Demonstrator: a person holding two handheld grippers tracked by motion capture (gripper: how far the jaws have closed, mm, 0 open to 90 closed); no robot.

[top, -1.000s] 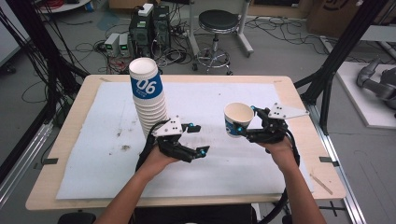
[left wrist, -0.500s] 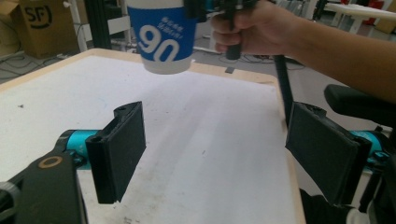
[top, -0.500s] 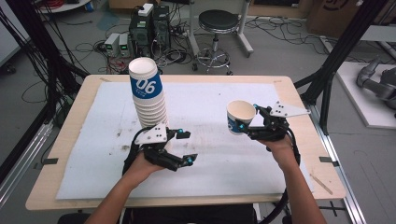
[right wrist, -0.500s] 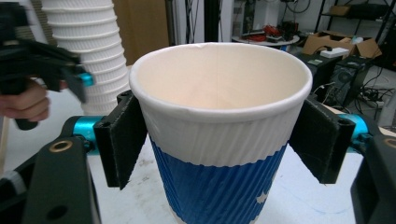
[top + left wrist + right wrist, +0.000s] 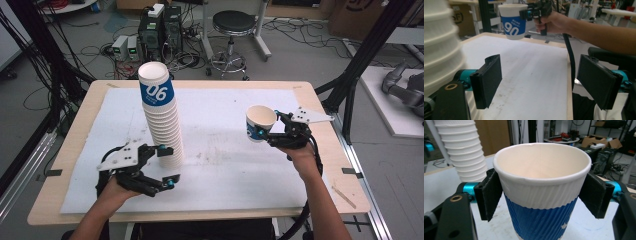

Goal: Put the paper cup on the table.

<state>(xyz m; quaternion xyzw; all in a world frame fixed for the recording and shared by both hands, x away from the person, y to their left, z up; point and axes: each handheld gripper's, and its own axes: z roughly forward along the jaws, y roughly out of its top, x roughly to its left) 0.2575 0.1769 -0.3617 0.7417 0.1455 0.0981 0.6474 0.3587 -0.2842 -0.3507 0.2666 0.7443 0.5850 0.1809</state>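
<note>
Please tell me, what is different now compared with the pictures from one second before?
The left claw drew back toward the person and now sits open beside the foot of the cup stack. The right claw carried its single cup slightly further right. The stack stayed upright in place; the cup stayed gripped.

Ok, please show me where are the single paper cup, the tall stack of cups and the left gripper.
single paper cup (image 5: 260, 122), high view, on its white inner wall.
tall stack of cups (image 5: 162, 122), high view, on the ribbed white middle.
left gripper (image 5: 167, 165), high view, midway between its open fingertips.
</note>
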